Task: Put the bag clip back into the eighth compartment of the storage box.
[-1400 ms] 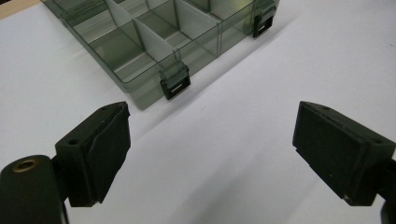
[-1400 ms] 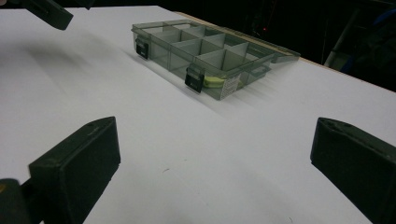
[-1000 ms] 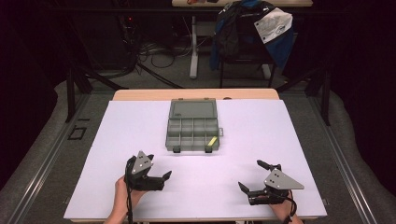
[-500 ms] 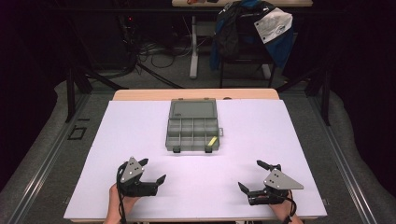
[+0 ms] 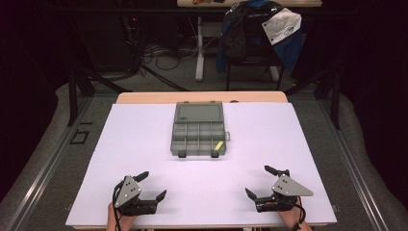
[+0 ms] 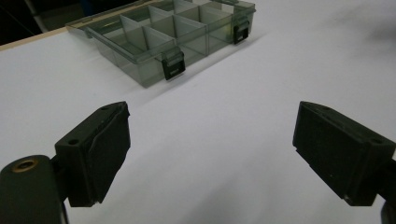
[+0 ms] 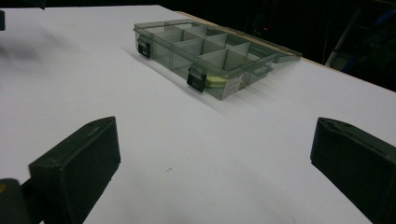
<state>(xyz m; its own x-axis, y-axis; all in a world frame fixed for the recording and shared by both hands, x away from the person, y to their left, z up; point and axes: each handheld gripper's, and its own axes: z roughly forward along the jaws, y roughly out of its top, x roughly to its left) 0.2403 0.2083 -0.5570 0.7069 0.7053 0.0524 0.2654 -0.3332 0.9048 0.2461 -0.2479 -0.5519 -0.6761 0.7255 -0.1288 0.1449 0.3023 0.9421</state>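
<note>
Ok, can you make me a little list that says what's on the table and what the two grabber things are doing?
table: white top, wooden edge at the far side
box: grey see-through compartment box, lid open, lying flat past the middle
inside box: a small yellow-green thing in the near right compartment
latches: two black latches on the near side
left gripper: jaws wide apart, holding nothing, near edge
right gripper: jaws wide apart, holding nothing, near edge
</note>
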